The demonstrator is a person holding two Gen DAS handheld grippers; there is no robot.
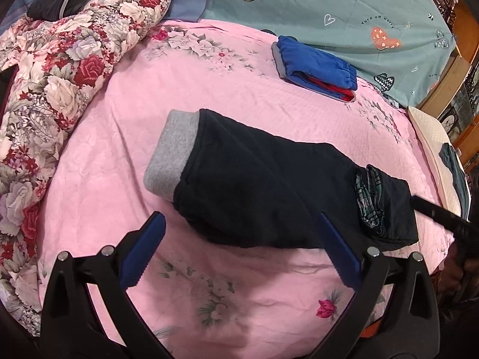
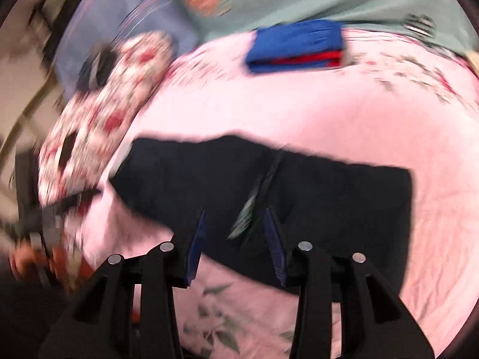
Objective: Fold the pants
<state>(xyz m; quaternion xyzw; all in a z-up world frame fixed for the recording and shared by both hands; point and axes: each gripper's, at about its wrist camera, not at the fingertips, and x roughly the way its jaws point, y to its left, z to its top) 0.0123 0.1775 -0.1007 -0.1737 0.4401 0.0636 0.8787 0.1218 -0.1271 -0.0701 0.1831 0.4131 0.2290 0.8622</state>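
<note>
On the pink floral bedsheet [image 1: 239, 95], dark pants [image 1: 269, 185] lie folded, seemingly, both grippers parted.

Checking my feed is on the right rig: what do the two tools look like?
Both match: the left tool and the right tool have black angular plastic frames, flat blue fingers with ribbed faces, and round silver pins at the joints. No cables, markings or sleeves are visible in either view.

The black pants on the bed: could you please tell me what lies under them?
The black pants lie on the pink floral bedsheet. Whether anything else lies beneath them is hidden by the fabric.
</note>
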